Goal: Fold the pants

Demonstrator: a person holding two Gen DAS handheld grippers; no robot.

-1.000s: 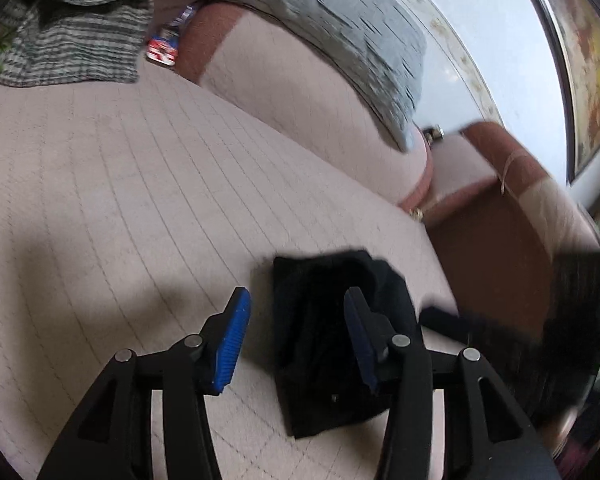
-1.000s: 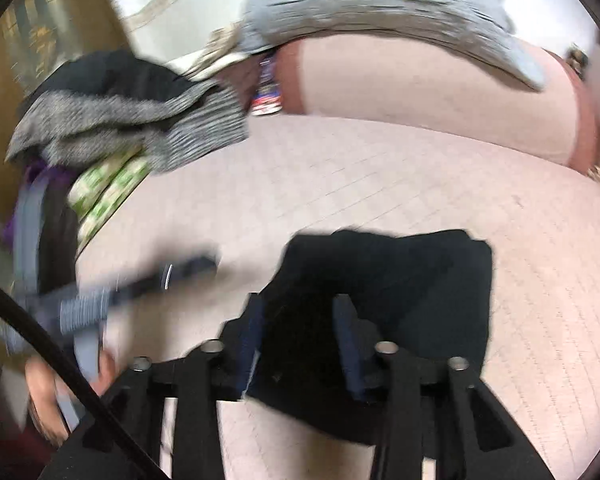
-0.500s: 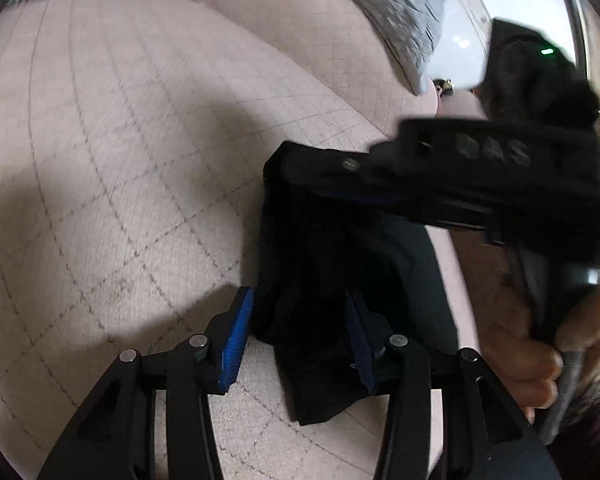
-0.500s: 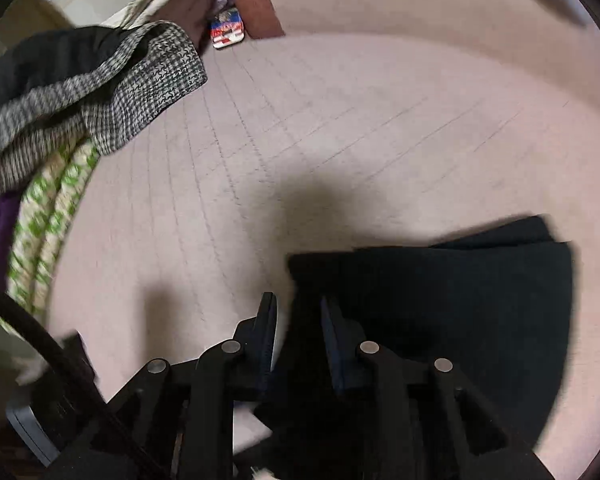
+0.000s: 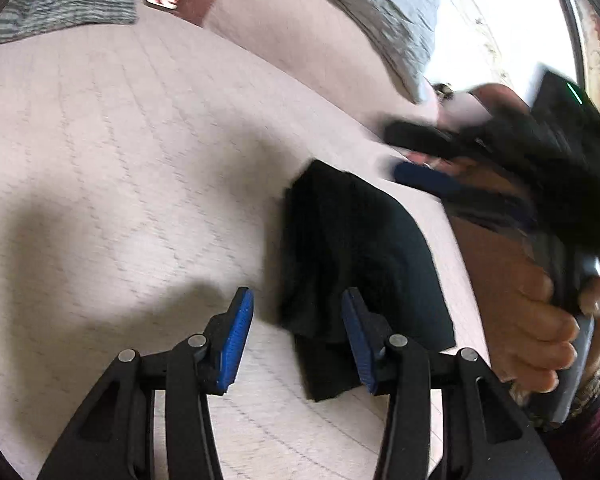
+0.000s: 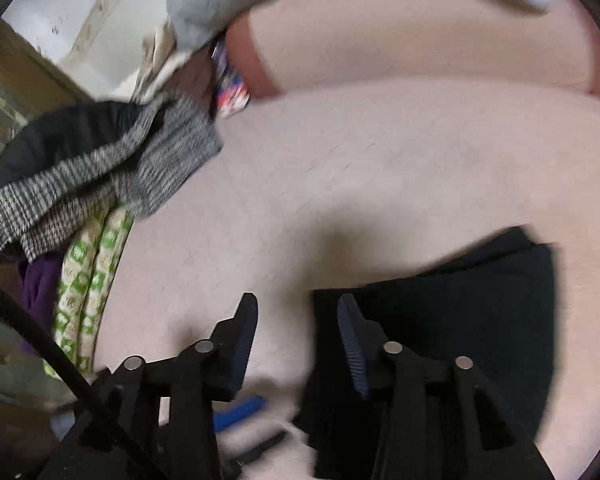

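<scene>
The quilted pink bed [image 5: 140, 140] fills most of both views and carries everything in play. A grey pillow [image 5: 372, 12] leans along its far edge, and a heap of checked and dark clothes [image 6: 100, 168] sits at one corner, well apart from the work.

The black pants [image 5: 352, 248] lie near the bed's edge as a compact folded block, several layers thick, with one narrower layer poking out from under the near corner. Judging by that shape, the folding looks close to done, and what is left is squaring up or one last fold.

The left tool [image 5: 298, 336] hovers low over the near corner of the pants, its blue-padded jaws apart and holding nothing. The right tool [image 6: 296, 344] hangs over the opposite side, jaws also apart and empty, one finger over the cloth and one over bare bed. The right hand [image 5: 540, 320] grips its handle at the bed's edge.

To do this step well, each tool should pinch all layers at a corner together, not just the top one, so the stack does not slide apart. The stray lower layer should be tucked flush first. Motion blur hides finer creases.
</scene>
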